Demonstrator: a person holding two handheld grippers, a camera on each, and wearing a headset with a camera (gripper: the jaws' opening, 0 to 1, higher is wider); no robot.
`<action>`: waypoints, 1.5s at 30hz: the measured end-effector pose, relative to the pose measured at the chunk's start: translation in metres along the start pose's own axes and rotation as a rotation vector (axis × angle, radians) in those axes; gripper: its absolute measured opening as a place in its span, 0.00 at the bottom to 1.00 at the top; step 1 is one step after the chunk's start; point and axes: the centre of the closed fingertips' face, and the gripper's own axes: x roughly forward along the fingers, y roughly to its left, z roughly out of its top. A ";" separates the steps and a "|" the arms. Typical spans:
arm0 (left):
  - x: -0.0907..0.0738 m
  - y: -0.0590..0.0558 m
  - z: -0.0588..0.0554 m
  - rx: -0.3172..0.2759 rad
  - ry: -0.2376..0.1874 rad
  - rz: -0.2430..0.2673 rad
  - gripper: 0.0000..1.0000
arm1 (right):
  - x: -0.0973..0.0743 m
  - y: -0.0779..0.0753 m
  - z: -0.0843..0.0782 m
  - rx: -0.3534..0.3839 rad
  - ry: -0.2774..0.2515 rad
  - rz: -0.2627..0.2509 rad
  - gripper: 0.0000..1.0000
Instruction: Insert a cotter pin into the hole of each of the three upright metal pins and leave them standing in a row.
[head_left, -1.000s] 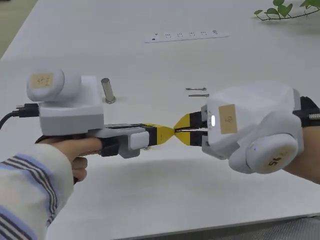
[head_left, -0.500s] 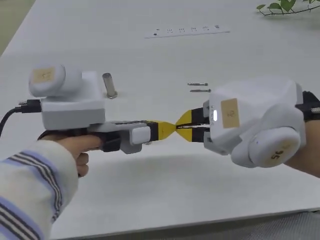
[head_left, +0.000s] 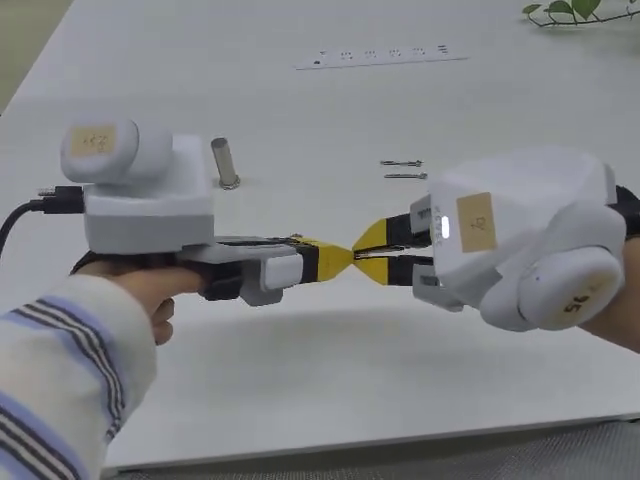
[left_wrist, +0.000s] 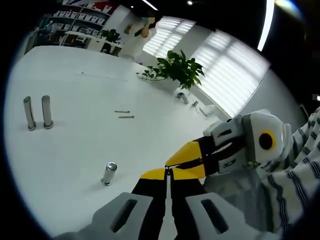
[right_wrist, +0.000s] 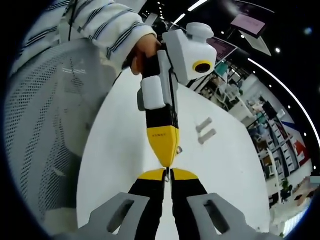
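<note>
Left hand-held gripper (head_left: 344, 259) and right hand-held gripper (head_left: 361, 257) are held tip to tip above the tabletop (head_left: 300, 350), yellow tips touching. Both sets of jaws are pressed together. Nothing is visible between them, and whether a cotter pin is pinched there cannot be told.

One upright metal pin (head_left: 226, 163) stands on the tabletop behind the left hand-held gripper, apart from both. In the left gripper view two more upright pins (left_wrist: 37, 112) stand side by side, well apart from the first one. No cotter pin is visible in any of the three.

Two loose cotter pins (head_left: 402, 169) lie flat and parallel, just beside each other, beyond the right hand-held gripper.

A power strip (head_left: 381, 57) lies at the far side of the tabletop, with a green plant (head_left: 573, 10) at the far right corner. A striped sleeve (head_left: 60, 370) covers the left arm.
</note>
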 end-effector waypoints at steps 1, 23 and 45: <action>0.000 -0.001 0.000 0.003 -0.002 -0.003 0.00 | 0.000 -0.001 0.000 0.003 -0.002 -0.002 0.11; -0.009 -0.026 -0.017 0.590 0.078 -0.144 0.00 | -0.015 0.022 -0.001 0.288 -0.144 0.212 0.11; -0.013 -0.025 -0.047 0.660 0.197 -0.186 0.00 | -0.017 0.051 0.003 0.317 -0.171 0.347 0.04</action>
